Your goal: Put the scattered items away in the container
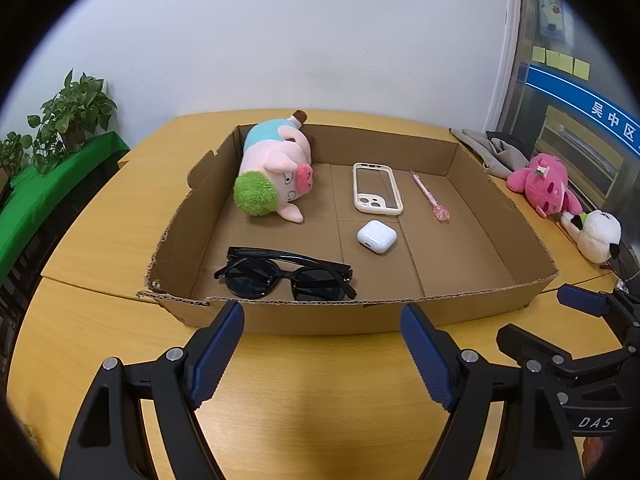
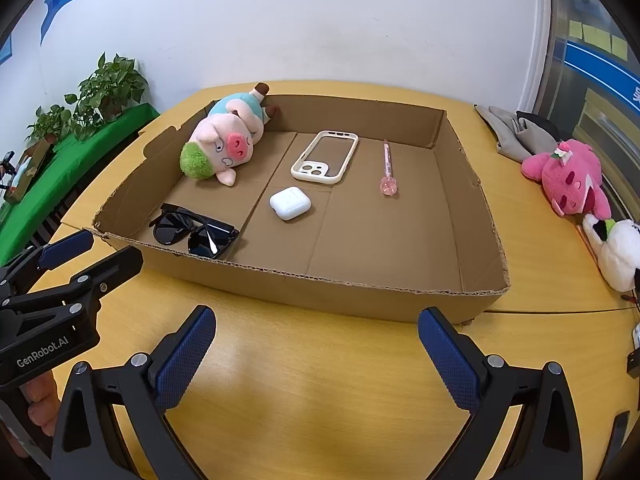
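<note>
On the far left, well clear of the work, plants [image 1: 68,116] stand on a green ledge. The left gripper [image 1: 322,344] hovers over the bare table [image 1: 120,220] just short of the box's near wall, its jaws spread wide with nothing between them.

The cardboard box [image 1: 472,304] sits mid-table with 5 things in it. At its left rear corner the pig plush [image 1: 276,172] lies on its side, propped against the wall, likely too bulky to lie flat elsewhere. The sunglasses [image 1: 286,274] rest folded by the near wall. Toward the middle lie the phone case [image 1: 376,190], face up, and just in front of it the earbud case [image 1: 377,237], close but apart. Right of those the pink pen [image 1: 430,196] lies lengthwise, apart from both. All 5 sit spaced out flat, so none is stacked.

The right gripper [image 2: 318,350] likewise hangs empty and wide apart before the near wall.

On the far right table edge, outside the box, lie a pink plush [image 2: 568,176] and a white plush [image 2: 616,252], touching, with grey cloth [image 2: 508,128] behind. Whether these count as scattered items I cannot tell; if not, the tidying looks finished.
</note>
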A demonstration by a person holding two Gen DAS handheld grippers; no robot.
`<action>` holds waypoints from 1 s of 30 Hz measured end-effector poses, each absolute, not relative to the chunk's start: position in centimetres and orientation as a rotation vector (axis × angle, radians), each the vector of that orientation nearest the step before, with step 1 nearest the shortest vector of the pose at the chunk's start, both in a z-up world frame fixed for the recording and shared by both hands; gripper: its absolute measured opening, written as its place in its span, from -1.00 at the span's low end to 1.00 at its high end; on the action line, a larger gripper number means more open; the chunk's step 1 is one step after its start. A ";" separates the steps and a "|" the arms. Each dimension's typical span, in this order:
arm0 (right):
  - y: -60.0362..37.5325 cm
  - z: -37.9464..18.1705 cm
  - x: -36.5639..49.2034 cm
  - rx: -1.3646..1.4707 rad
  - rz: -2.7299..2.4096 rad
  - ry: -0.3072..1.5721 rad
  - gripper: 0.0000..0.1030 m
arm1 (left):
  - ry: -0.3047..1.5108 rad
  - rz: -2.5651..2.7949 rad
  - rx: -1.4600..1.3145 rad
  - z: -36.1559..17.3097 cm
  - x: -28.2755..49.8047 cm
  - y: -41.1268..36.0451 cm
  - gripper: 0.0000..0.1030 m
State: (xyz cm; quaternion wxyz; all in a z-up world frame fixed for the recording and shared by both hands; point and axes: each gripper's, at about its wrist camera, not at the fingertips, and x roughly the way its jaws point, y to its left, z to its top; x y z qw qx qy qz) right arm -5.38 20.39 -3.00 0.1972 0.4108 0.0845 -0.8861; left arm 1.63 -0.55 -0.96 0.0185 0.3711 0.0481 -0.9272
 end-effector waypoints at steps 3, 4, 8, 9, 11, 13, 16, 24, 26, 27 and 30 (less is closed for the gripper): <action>20.7 -3.1 -5.4 1.153 -2.483 0.231 0.99 | 0.134 -2.877 1.152 -0.9 1.6 -0.3 0.56; 20.7 -3.1 -5.4 1.154 -2.483 0.227 0.99 | 0.133 -2.876 1.156 -1.0 1.6 -0.2 0.56; 21.0 -3.1 -5.4 1.156 -2.484 0.220 0.99 | 0.128 -2.877 1.162 -1.0 1.7 0.0 0.56; 21.0 -3.1 -5.4 1.155 -2.485 0.219 0.99 | 0.127 -2.876 1.161 -1.0 1.7 0.1 0.56; 21.1 -3.1 -5.4 1.154 -2.484 0.216 0.99 | 0.124 -2.875 1.167 -1.1 1.8 0.2 0.56; 21.1 -3.2 -5.4 1.157 -2.482 0.213 0.99 | 0.119 -2.871 1.169 -1.1 1.8 0.3 0.56; 21.2 -3.2 -5.3 1.158 -2.483 0.213 0.99 | 0.126 -2.869 1.173 -1.1 1.8 0.2 0.56; 21.1 -3.3 -5.1 1.158 -2.486 0.211 0.99 | 0.118 -2.859 1.189 -1.5 2.1 0.2 0.56; 21.1 -3.2 -5.0 1.158 -2.486 0.211 0.99 | 0.130 -2.868 1.196 -1.5 2.2 0.1 0.56; 21.0 -3.2 -5.0 1.158 -2.485 0.214 0.99 | 0.135 -2.871 1.193 -1.4 2.3 0.2 0.56; 20.9 -3.3 -4.9 1.159 -2.487 0.216 0.99 | 0.084 -2.846 1.167 -1.3 2.6 0.4 0.56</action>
